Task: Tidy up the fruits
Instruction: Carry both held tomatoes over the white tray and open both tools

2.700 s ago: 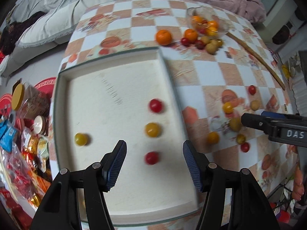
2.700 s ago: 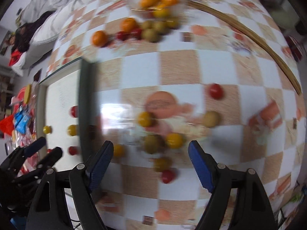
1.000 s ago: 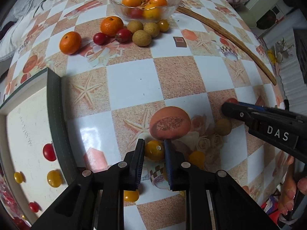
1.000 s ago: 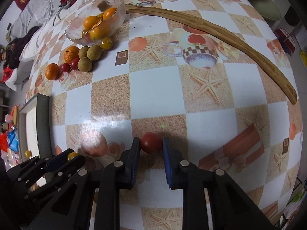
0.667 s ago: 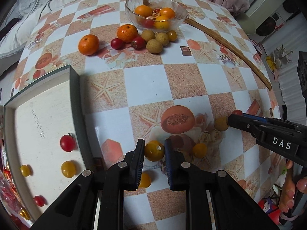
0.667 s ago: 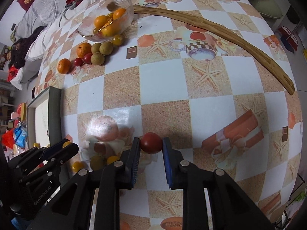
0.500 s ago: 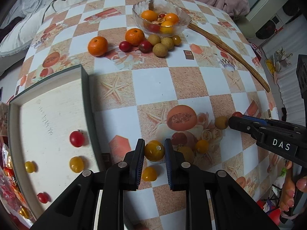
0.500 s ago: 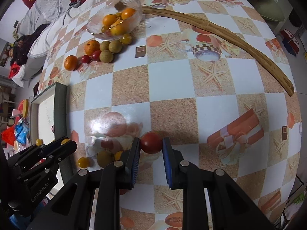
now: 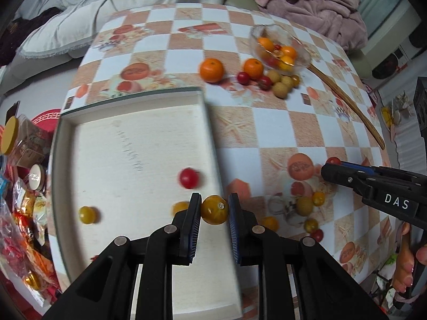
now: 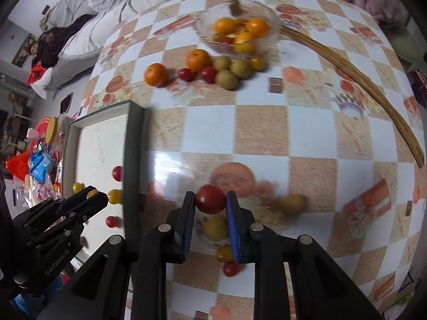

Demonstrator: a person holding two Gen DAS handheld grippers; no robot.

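Both carried toward the tray point(image 9: 133, 144), left hand-held gripper point(image 9: 214, 210) pinches yellow tomato point(image 9: 214, 209), right hand-held gripper point(image 10: 210, 200) red tomato point(image 10: 210, 199)

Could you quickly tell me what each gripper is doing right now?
Left gripper: shut on a yellow tomato.
Right gripper: shut on a red tomato.

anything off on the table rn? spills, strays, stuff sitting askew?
Yes: fruit lies loose on the checkered tablecloth rather than contained. Two oranges, red tomatoes and brown round fruits sit outside the glass bowl; more small tomatoes are scattered beside the white tray. No damage visible.
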